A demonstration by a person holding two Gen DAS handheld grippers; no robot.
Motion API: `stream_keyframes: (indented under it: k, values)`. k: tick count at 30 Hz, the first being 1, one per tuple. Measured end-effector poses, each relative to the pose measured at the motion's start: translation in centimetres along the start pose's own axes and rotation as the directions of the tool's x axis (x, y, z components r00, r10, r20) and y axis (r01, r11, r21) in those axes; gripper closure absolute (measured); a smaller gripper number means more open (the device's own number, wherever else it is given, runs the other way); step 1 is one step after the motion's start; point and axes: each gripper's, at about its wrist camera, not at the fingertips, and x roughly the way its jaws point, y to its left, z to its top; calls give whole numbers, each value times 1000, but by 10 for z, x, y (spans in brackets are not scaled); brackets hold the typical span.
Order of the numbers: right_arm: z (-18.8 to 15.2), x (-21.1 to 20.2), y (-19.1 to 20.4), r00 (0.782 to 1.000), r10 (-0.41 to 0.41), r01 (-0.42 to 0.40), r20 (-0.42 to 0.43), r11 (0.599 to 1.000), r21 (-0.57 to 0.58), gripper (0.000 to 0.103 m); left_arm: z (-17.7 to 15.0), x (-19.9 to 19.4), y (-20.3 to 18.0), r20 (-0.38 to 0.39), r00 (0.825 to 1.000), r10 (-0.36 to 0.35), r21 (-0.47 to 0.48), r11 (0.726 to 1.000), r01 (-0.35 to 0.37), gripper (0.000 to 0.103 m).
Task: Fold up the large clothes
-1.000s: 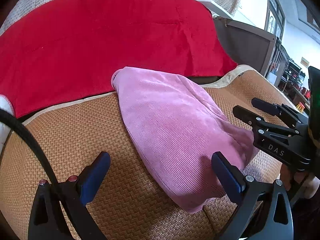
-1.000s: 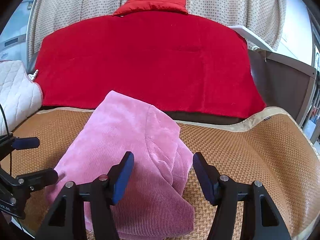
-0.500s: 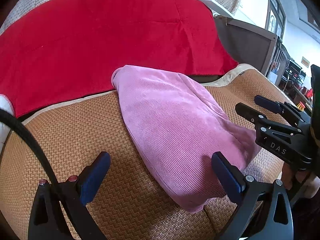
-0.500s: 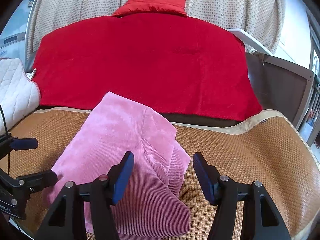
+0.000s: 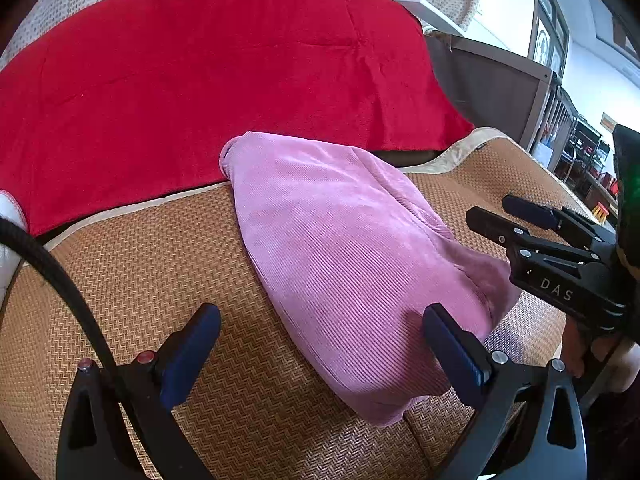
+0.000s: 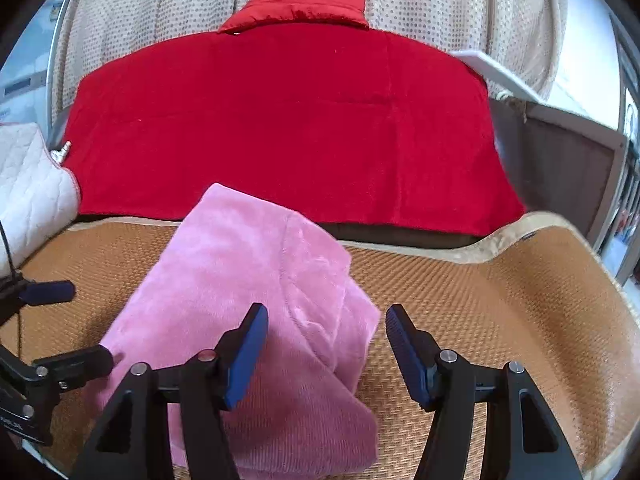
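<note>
A pink corduroy garment (image 5: 344, 256) lies folded in a long bundle on the woven mat (image 5: 160, 264). It also shows in the right wrist view (image 6: 248, 288). My left gripper (image 5: 320, 344) is open and empty, just in front of the bundle's near end. My right gripper (image 6: 324, 348) is open and empty, over the bundle's right edge. The right gripper shows at the right of the left wrist view (image 5: 516, 216), and the left gripper at the left of the right wrist view (image 6: 60, 324).
A large red blanket (image 6: 288, 128) covers the bed behind the mat, with a red pillow (image 6: 300, 4) at its head. A white quilted cushion (image 6: 28, 184) lies at the left. A brown bed frame (image 6: 560, 160) stands at the right.
Both grippers have pulled back slightly from the pink garment; it sits a little further from the cameras. The bundle itself has not changed shape.
</note>
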Motion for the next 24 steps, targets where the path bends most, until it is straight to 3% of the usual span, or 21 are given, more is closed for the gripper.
stream_keyframes:
  k: [9,12,14,16,21,24]
  values:
    - [-1,3,-4,1000,18,-18,-18,1000,25,38,0,0,1,2,1000,0,-2,1000,0,2]
    - [1,5,-7,998,65,-64,-20,996,55,38,4,-2,7,24,1000,2,-32,999,-1,2]
    - [6,11,-13,991,127,-123,-34,987,106,38,11,-4,14,43,999,-4,-69,998,7,2]
    - [16,23,-21,978,205,-194,-47,964,182,54,17,-4,21,61,998,-11,-92,996,16,2]
    - [37,59,-20,949,300,-269,-96,930,251,55,25,16,34,31,999,-18,-140,990,22,2]
    - [42,91,-12,929,336,-287,-157,919,269,55,23,39,32,-42,999,-16,-123,992,11,2]
